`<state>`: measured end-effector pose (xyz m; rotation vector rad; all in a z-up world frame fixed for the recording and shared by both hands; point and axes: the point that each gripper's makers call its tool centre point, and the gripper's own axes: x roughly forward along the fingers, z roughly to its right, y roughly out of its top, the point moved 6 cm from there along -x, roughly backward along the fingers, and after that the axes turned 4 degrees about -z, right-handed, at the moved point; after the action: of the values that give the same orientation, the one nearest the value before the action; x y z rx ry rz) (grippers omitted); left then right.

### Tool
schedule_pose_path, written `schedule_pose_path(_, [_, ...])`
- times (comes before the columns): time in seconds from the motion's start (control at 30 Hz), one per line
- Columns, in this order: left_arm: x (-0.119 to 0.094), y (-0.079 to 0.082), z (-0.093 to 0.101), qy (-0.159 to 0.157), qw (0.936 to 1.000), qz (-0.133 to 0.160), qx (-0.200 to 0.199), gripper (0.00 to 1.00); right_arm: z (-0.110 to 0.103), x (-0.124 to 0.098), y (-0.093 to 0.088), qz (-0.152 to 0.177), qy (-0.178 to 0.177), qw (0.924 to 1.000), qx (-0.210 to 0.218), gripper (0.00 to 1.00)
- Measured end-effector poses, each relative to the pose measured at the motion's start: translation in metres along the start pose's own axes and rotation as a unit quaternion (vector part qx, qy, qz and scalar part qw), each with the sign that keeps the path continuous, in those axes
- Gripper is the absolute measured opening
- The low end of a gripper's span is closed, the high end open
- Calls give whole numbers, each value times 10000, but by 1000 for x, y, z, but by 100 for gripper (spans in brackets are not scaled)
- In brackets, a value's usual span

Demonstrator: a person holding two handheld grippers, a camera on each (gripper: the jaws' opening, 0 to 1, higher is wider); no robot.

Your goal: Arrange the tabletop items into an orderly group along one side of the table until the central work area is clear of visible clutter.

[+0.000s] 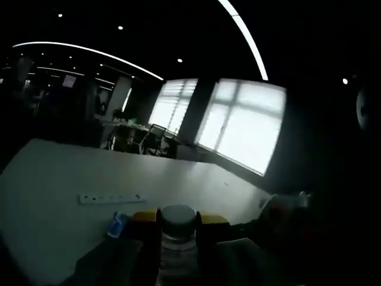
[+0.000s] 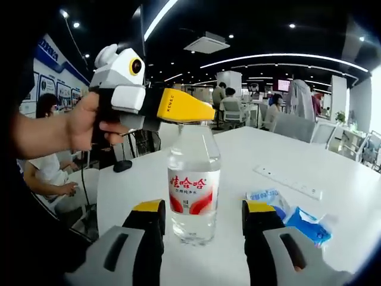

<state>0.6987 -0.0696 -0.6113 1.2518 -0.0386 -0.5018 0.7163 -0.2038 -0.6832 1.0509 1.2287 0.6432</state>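
Observation:
A clear water bottle (image 2: 193,179) with a red and white label stands upright on the white table (image 2: 333,161). My left gripper (image 2: 189,113), held in a person's hand (image 2: 83,125), comes in from the left and is shut on the bottle's top. In the left gripper view the bottle's grey cap (image 1: 178,217) sits tight between the yellow jaw tips of the left gripper (image 1: 178,219). My right gripper (image 2: 203,223) is open low at the table, its jaws on either side of the bottle's base and apart from it.
A white power strip (image 2: 289,182) (image 1: 112,198) lies on the table to the right. Blue packets (image 2: 306,225) (image 1: 118,225) lie near the right jaw. A small black object (image 2: 123,165) sits near the table's left edge. Seated people and chairs surround the table.

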Motion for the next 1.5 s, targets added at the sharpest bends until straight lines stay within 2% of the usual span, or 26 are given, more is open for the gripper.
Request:
schedule_pose_path(0.1, [-8,10,-10,7,9999,110,26,18,7,-12,-1,19,-186,9998,77,59])
schedule_pose_path(0.33, [-17,28,-27,-7,9992,156,357,18,22,-30,-10,-203,-435,9981,383,72])
schedule_pose_path(0.43, [-16,34,-35,-121,9986,196,486,18,30,-39,-13,-272,-559,9967,520,77])
schedule_pose_path(0.57, [-12,39,-34,-303,9968,132,730,18,40,-49,-16,-357,-712,9943,711,82])
schedule_pose_path(0.63, [-9,40,-35,-320,9964,76,779,18,45,-54,-18,-376,-800,9933,750,83])
schedule_pose_path(0.87, [2,41,-58,-431,9925,-103,1142,18,60,-72,-26,-475,-1078,9899,795,87])
schedule_pose_path(1.07, [12,48,-78,-812,9862,-159,1434,18,71,-88,-37,-757,-1263,9855,844,92])
schedule_pose_path(1.23, [22,49,-91,-1058,9789,-338,1715,18,76,-96,-41,-802,-1395,9830,888,92])
schedule_pose_path(1.5, [33,46,-103,-1377,9723,-538,1813,18,78,-101,-48,-934,-1419,9803,1006,94])
